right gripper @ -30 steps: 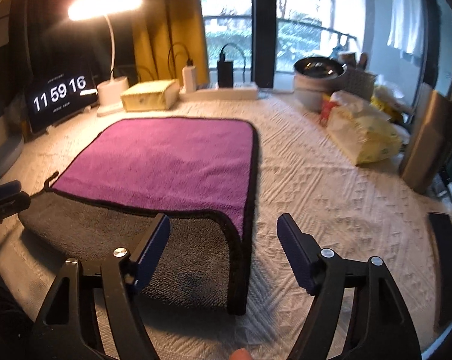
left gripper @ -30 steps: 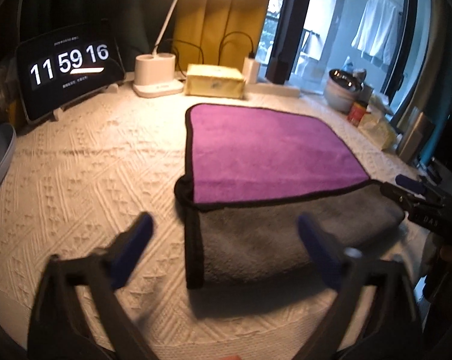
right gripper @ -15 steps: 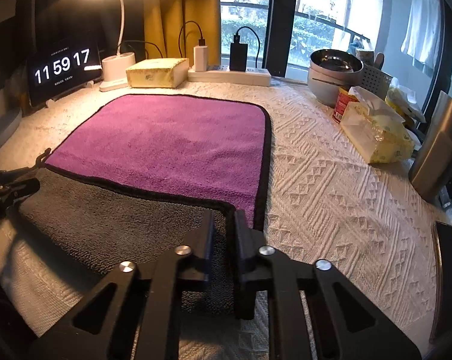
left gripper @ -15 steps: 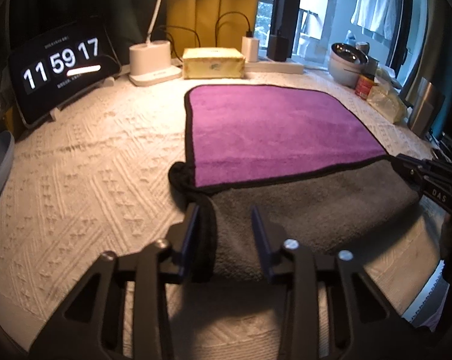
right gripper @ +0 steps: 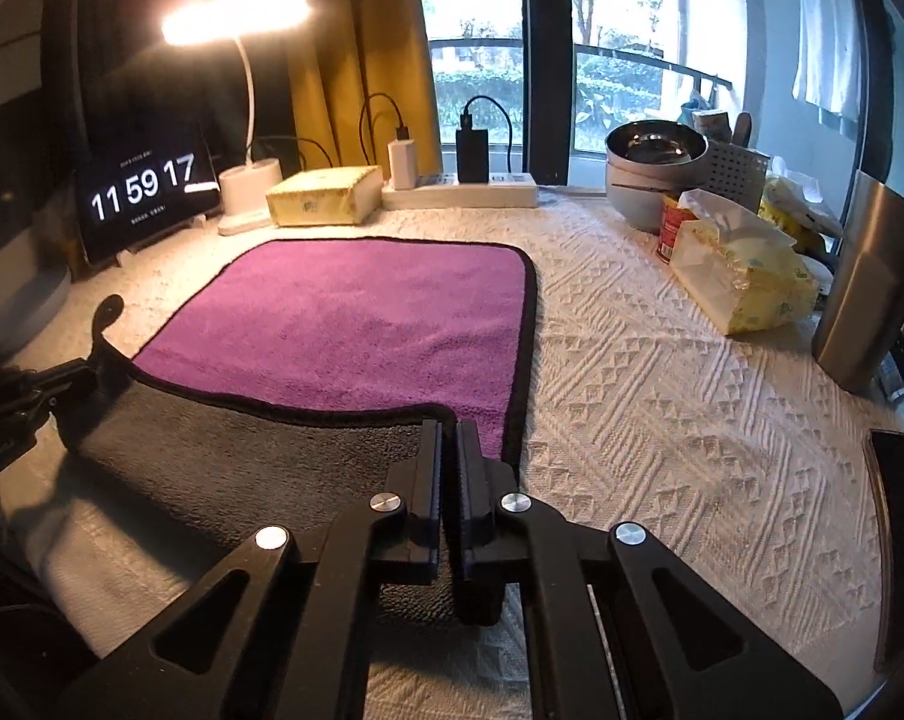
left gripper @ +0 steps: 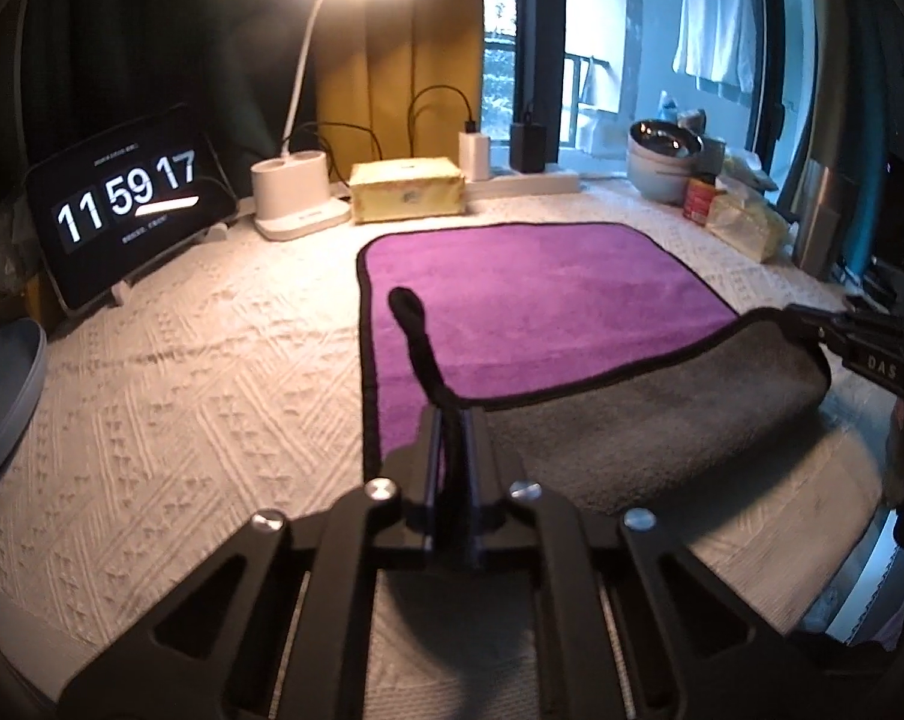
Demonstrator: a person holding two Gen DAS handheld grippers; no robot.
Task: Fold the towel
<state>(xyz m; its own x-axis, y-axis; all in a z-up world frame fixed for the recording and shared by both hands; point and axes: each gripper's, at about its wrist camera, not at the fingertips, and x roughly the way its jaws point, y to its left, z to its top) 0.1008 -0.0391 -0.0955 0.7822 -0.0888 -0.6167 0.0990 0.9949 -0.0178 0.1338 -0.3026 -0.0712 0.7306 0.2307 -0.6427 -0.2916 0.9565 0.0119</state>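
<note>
A purple towel (left gripper: pixel 529 294) with black trim and a grey underside lies on the white textured tablecloth; it also shows in the right wrist view (right gripper: pixel 362 318). Its near edge is lifted and turned over, so the grey side (left gripper: pixel 643 426) faces up. My left gripper (left gripper: pixel 449 420) is shut on the towel's near left corner, whose black hanging loop (left gripper: pixel 410 324) sticks up. My right gripper (right gripper: pixel 449 432) is shut on the near right corner. Each gripper shows at the edge of the other's view, the right (left gripper: pixel 859 336) and the left (right gripper: pixel 38 390).
At the back stand a tablet clock (left gripper: pixel 128 204), a lit desk lamp (left gripper: pixel 299 204), a yellow box (left gripper: pixel 407 189) and a power strip (right gripper: pixel 460 189). At the right are steel bowls (right gripper: pixel 655 168), a red can (right gripper: pixel 670 228), a tissue pack (right gripper: pixel 739 270) and a metal container (right gripper: pixel 865 294). A grey plate (left gripper: pixel 5 390) lies left.
Both grippers went from open to shut on the towel's near corners. They have lifted the near edge and carried it a little away from me, over the purple side.
</note>
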